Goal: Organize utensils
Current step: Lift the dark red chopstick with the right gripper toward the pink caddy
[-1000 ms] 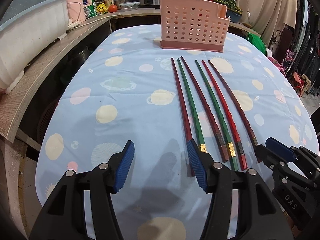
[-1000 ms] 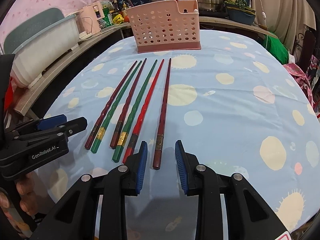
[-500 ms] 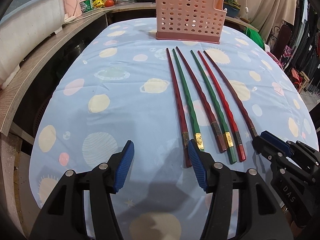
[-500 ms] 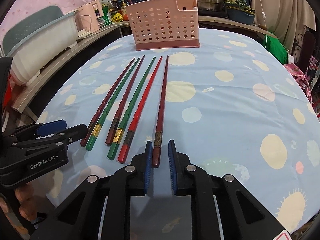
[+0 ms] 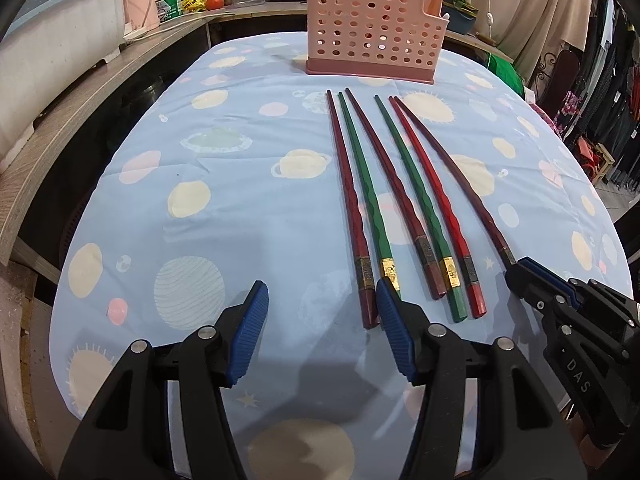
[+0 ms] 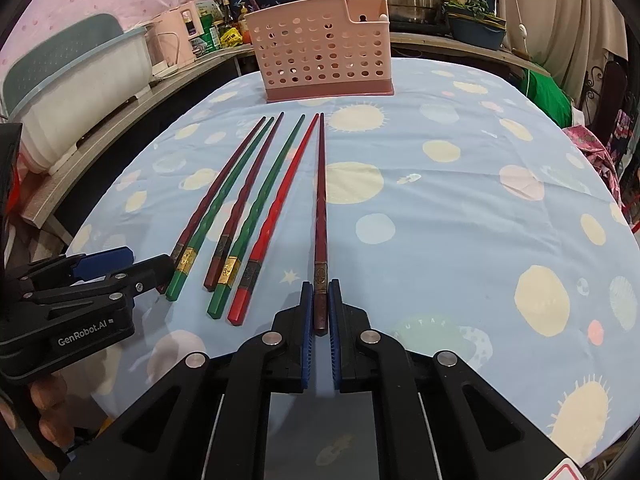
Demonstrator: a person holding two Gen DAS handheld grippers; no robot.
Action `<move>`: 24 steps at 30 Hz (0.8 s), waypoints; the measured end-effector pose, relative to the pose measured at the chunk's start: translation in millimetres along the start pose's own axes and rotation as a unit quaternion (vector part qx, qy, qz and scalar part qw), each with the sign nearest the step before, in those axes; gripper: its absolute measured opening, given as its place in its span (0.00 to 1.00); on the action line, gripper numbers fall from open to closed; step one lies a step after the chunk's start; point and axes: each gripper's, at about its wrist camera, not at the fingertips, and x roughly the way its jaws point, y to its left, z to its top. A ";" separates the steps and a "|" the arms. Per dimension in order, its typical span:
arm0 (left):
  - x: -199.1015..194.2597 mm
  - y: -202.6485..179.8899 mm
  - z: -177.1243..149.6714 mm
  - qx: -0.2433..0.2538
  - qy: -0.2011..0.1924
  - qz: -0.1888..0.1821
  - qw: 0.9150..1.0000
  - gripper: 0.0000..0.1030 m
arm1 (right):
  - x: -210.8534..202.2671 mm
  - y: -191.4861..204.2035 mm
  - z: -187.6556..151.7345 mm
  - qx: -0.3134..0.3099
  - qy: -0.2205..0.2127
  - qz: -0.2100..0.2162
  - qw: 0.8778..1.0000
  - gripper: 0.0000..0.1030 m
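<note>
Pink holder (image 5: 374,34), planet-print blue tablecloth (image 5: 240,208)

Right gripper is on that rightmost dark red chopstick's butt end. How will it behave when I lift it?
Probably stiff: the dark red chopstick lies straight on the tablecloth. The right gripper grips only its thick end, so the long tip may droop or pivot. Its glossy finish suggests it could slip.

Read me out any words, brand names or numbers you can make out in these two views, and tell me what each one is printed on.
"GenRobot.AI": on the side of the left gripper, seen from the right wrist view.
"DAS": on the body of the right gripper, seen from the left wrist view.
Metal bands on the chopsticks: embossed marks, too small to read.
Packages on the back counter: print too blurred to read.
</note>
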 end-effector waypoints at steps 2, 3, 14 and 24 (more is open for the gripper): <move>1.8 -1.1 -0.6 0.000 0.002 0.003 1.000 0.51 | 0.0 -0.1 -0.1 0.000 0.000 0.000 1.000 0.07; 1.8 -1.9 -1.0 0.003 0.000 0.006 1.000 0.51 | 0.0 -0.2 0.0 0.000 0.000 0.000 1.000 0.07; 0.0 -1.5 -1.7 0.005 -0.002 0.005 1.000 0.35 | 0.1 -0.5 -0.3 0.000 0.000 0.001 1.000 0.07; -0.6 -5.0 -1.7 0.010 0.003 -0.018 1.000 0.07 | 0.0 -0.9 -0.5 0.001 0.000 0.002 1.000 0.07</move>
